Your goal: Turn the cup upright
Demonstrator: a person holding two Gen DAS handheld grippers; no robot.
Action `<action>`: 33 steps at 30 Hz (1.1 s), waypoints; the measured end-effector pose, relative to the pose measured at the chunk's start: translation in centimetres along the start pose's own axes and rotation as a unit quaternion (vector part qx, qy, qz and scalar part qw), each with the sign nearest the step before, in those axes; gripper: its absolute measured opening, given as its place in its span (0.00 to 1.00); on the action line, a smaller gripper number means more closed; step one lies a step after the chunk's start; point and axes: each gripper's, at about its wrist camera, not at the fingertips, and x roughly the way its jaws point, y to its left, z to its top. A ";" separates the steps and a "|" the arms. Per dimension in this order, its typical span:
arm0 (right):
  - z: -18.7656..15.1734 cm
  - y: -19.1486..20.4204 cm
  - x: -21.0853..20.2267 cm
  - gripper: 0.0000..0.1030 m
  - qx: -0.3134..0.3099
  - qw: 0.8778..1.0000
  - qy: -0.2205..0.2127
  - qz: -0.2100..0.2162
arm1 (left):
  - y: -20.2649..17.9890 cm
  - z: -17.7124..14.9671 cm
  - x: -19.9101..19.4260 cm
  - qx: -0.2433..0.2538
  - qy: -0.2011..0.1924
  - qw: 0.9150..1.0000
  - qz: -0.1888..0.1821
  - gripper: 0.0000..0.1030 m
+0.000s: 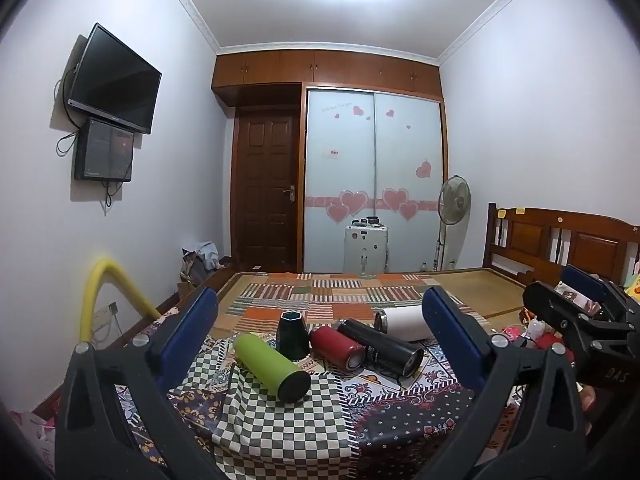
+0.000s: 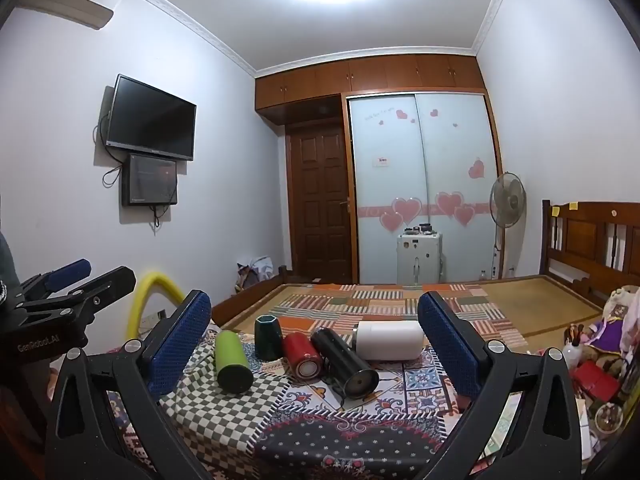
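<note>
Several cups lie on a patterned cloth on the bed. A green cup [image 1: 272,366] [image 2: 232,362], a red cup [image 1: 338,346] [image 2: 302,354], a black cup [image 1: 384,346] [image 2: 344,362] and a white cup [image 1: 404,322] [image 2: 390,340] lie on their sides. A dark faceted cup [image 1: 292,334] [image 2: 269,336] stands behind the green one. My left gripper [image 1: 320,344] is open and empty, short of the cups. My right gripper [image 2: 316,344] is open and empty, also short of them. The right gripper shows in the left wrist view [image 1: 580,312]; the left one shows in the right wrist view [image 2: 68,292].
The cloth [image 1: 288,420] [image 2: 224,408] covers the near end of the bed. A wooden headboard [image 1: 568,240] stands at right with toys and bottles [image 2: 600,344] below it. A yellow tube [image 1: 108,292], a fan [image 1: 454,200], a white case [image 1: 366,248] and a wardrobe lie beyond.
</note>
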 end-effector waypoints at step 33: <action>0.0 -0.4 -0.3 1.00 0.003 1.000 -0.001 0.000 | -0.7 0.6 -0.4 0.007 -0.007 1.000 -0.002 1.00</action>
